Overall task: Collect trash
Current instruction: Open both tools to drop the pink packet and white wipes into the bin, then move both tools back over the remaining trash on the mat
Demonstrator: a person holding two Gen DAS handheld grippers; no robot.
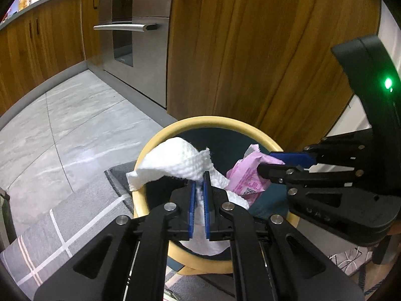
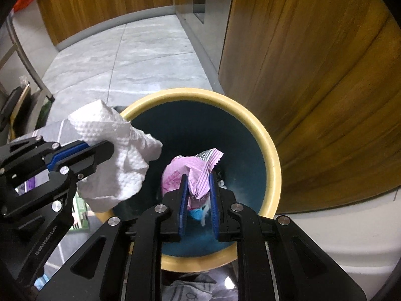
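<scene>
A round bin with a cream rim (image 1: 200, 121) (image 2: 272, 150) and a dark teal inside stands on the floor by a wooden cabinet. My left gripper (image 1: 200, 178) (image 2: 107, 154) is shut on a white paper towel (image 1: 175, 163) (image 2: 117, 155) and holds it over the bin's left rim. My right gripper (image 2: 198, 178) (image 1: 274, 163) is shut on a crumpled pink wrapper (image 2: 193, 173) (image 1: 246, 178) and holds it over the bin's mouth. Some blue and white trash (image 2: 198, 213) lies in the bin's bottom.
A grey tiled floor (image 1: 75, 125) runs left toward a steel oven (image 1: 132, 25) and wooden cabinets (image 1: 250, 50). A grey striped mat (image 1: 75, 213) lies left of the bin. A white surface (image 2: 338, 225) sits right of the bin.
</scene>
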